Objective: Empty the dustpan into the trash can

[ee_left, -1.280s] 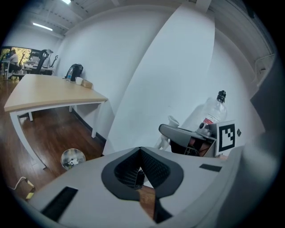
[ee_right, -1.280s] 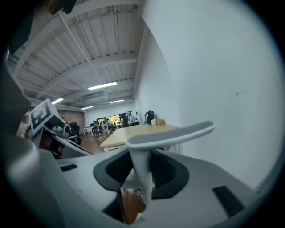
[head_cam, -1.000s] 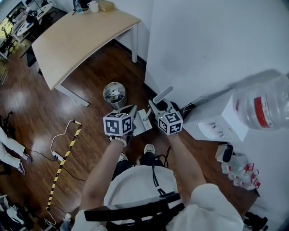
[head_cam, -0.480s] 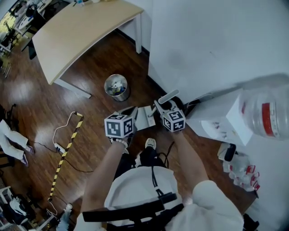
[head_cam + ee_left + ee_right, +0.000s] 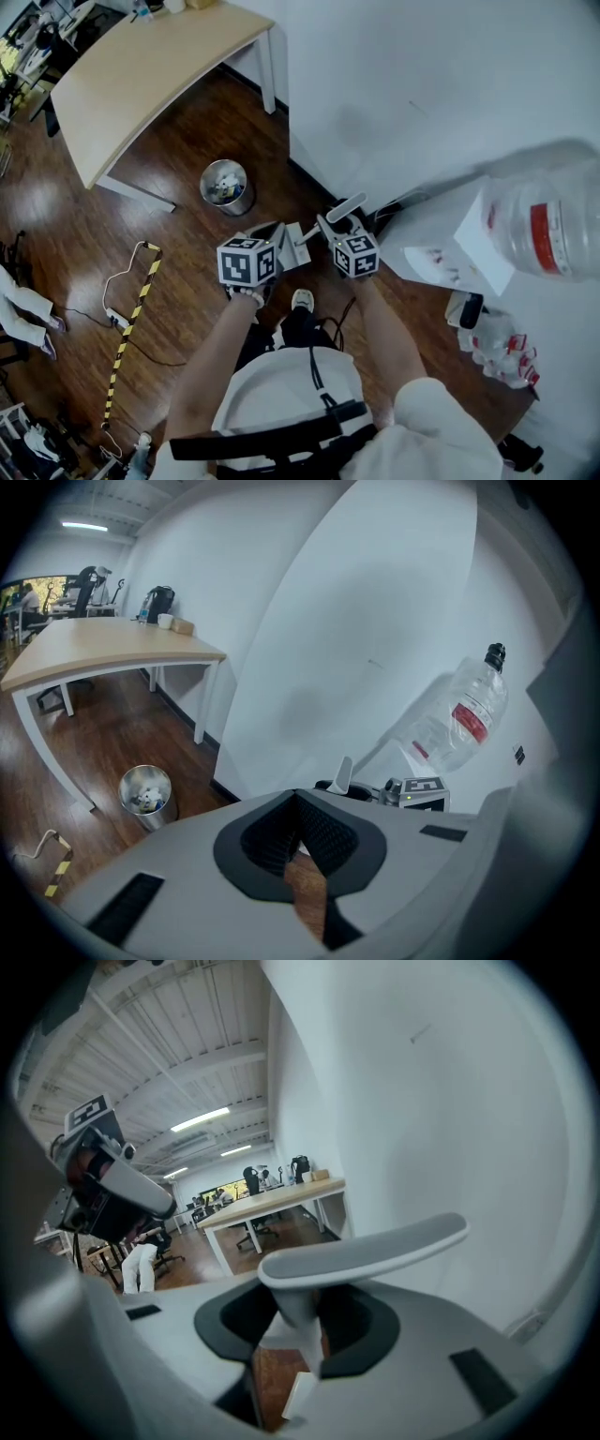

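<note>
Most of the head view is dark brown wooden plank floor (image 5: 187, 234), bounded on the right by a plain white wall (image 5: 422, 84). A pale wooden table on white legs (image 5: 141, 70) stands at the upper left. A small round metal trash can (image 5: 225, 186) with litter in it sits on the floor between the table and the foot of the wall. A yellow-and-black striped strip (image 5: 131, 323) and a thin white cable (image 5: 117, 281) lie on the floor at the left. A large clear water bottle with a red label (image 5: 548, 225) sits on a white cabinet (image 5: 441, 248) at the right.

The right gripper (image 5: 302, 1312) pinches the stem of the pale grey plastic dustpan (image 5: 375, 1246) just under its flat handle. Its jaws have just eased slightly wider, with the stem between them. The left gripper (image 5: 298, 803) is beside it, its jaws pressed together at the tips on nothing.

The dustpan is held above the floor, near the trash can but not over it. The grippers' marker cubes hide most of its pan, so I cannot tell its contents. The picture edge cuts off the table's far end.

Bare floor lies between the dustpan and the can, and the wall runs close along the right.
</note>
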A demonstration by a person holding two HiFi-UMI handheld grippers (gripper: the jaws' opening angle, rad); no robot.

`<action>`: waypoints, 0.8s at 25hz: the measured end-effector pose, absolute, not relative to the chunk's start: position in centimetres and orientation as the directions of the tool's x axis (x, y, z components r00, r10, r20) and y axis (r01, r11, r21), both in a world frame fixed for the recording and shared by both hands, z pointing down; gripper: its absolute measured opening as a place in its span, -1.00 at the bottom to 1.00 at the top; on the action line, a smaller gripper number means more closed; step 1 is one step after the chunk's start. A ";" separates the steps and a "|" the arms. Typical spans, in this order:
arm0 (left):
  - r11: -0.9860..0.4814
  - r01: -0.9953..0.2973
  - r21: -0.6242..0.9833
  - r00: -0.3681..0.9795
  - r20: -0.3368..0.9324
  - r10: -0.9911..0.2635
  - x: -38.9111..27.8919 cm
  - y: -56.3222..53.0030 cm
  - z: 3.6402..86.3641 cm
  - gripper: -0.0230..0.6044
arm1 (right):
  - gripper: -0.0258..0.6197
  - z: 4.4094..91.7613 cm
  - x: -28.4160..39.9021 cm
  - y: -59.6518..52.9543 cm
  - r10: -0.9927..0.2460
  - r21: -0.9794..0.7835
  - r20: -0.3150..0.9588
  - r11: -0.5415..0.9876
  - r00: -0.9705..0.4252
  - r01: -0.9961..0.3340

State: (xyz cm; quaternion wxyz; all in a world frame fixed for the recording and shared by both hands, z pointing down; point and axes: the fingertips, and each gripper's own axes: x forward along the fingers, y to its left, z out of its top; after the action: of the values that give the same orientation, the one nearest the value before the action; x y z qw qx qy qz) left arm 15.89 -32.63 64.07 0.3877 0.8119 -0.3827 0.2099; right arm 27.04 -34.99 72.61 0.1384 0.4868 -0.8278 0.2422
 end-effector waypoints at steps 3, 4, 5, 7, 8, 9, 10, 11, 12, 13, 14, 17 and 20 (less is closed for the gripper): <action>-0.452 -0.769 0.451 0.632 0.639 -0.439 18.4 -32.7 64.3 -0.96 | -0.46 72.9 28.3 -34.7 -0.751 -0.281 0.482 0.355 -0.451 -0.892; -0.469 -0.765 0.441 0.634 0.642 -0.431 19.2 -32.7 64.5 -0.96 | -0.46 73.1 28.6 -34.6 -0.754 -0.286 0.490 0.335 -0.438 -0.898; -0.483 -0.761 0.433 0.636 0.646 -0.422 20.1 -32.6 64.8 -0.96 | -0.46 73.2 29.0 -34.4 -0.755 -0.292 0.498 0.316 -0.426 -0.902; -0.504 -0.752 0.425 0.640 0.653 -0.405 21.8 -32.4 65.4 -0.96 | -0.45 73.5 29.8 -34.1 -0.757 -0.308 0.511 0.281 -0.407 -0.909; -0.511 -0.748 0.423 0.642 0.657 -0.396 22.6 -32.3 65.7 -0.96 | -0.44 73.7 30.2 -34.0 -0.758 -0.318 0.515 0.265 -0.400 -0.910; -0.518 -0.744 0.422 0.644 0.660 -0.388 23.4 -32.1 65.9 -0.96 | -0.43 73.7 30.6 -33.9 -0.759 -0.328 0.517 0.250 -0.395 -0.911; -0.523 -0.741 0.421 0.645 0.663 -0.380 24.1 -31.9 66.1 -0.96 | -0.42 73.8 31.0 -33.8 -0.760 -0.337 0.520 0.238 -0.391 -0.911; -0.527 -0.738 0.422 0.647 0.665 -0.373 24.6 -31.8 66.4 -0.96 | -0.38 73.8 31.4 -33.8 -0.759 -0.345 0.523 0.227 -0.388 -0.911; -0.530 -0.735 0.422 0.648 0.668 -0.366 25.1 -31.6 66.6 -0.96 | -0.37 73.9 31.8 -33.8 -0.759 -0.351 0.526 0.217 -0.384 -0.911; -0.532 -0.733 0.424 0.649 0.669 -0.361 25.6 -31.4 66.7 -0.96 | -0.32 74.0 32.2 -33.7 -0.757 -0.357 0.531 0.208 -0.381 -0.911; -0.533 -0.732 0.425 0.650 0.671 -0.358 25.9 -31.2 66.9 -0.96 | -0.24 74.1 32.6 -33.6 -0.755 -0.364 0.536 0.199 -0.379 -0.910; -0.528 -0.735 0.427 0.647 0.674 -0.356 26.5 -30.6 67.1 -0.96 | -0.01 74.4 33.6 -33.2 -0.747 -0.385 0.544 0.182 -0.382 -0.905; -0.513 -0.744 0.429 0.641 0.675 -0.365 26.2 -30.1 67.2 -0.96 | 0.12 74.6 34.1 -32.5 -0.736 -0.387 0.558 0.179 -0.384 -0.905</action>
State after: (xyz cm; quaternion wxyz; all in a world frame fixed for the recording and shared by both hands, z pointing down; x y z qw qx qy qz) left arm 26.16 -30.10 67.19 0.3635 0.8298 -0.3341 0.2601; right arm 34.11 -32.45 74.59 0.1231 0.5410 -0.7579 0.3432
